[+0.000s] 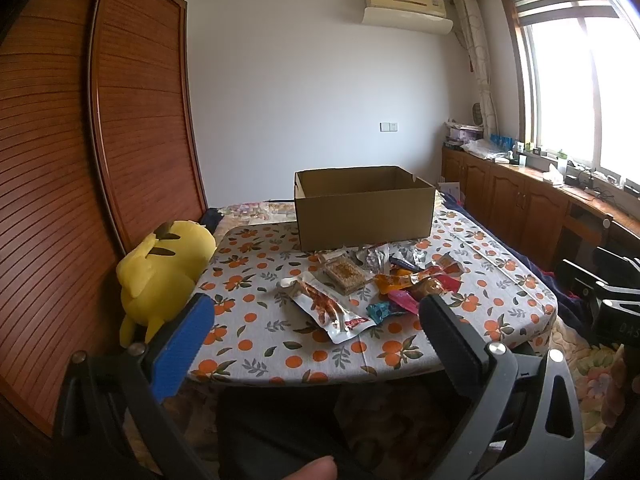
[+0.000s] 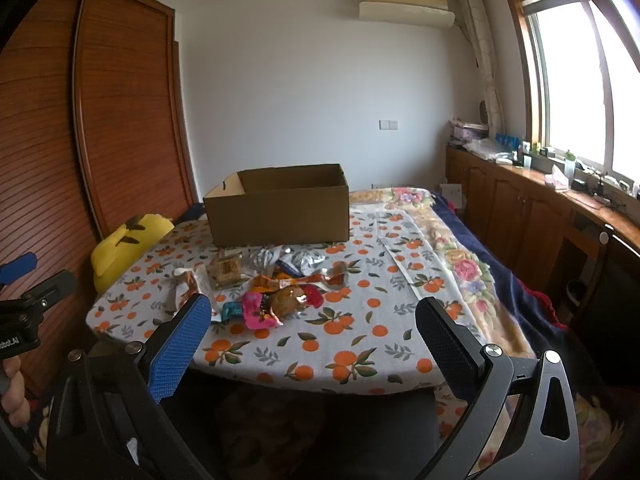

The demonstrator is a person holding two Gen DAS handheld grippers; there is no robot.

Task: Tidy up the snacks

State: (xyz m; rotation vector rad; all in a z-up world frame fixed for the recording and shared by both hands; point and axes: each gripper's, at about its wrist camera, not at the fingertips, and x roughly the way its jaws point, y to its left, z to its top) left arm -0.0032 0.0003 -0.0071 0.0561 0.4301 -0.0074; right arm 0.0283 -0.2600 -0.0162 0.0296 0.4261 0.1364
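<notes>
Bedroom table (image 1: 256, 344) | snacks (image 1: 360, 284) before box (image 1: 364, 216) | both fingers spread, empty | only right view shows hand (image 2: 14, 392)

A yellow plush toy (image 1: 160, 276) is propped at the table's left edge (against the wooden wardrobe (image 1: 132, 92)). An air conditioner (image 2: 404, 0) is mounted high on the far wall.

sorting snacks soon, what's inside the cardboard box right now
Only the bare upper inner walls of the open cardboard box show in both views. Its front wall hides the floor, so whether anything lies inside cannot be told. The snack pile sits on the table in front.
</notes>
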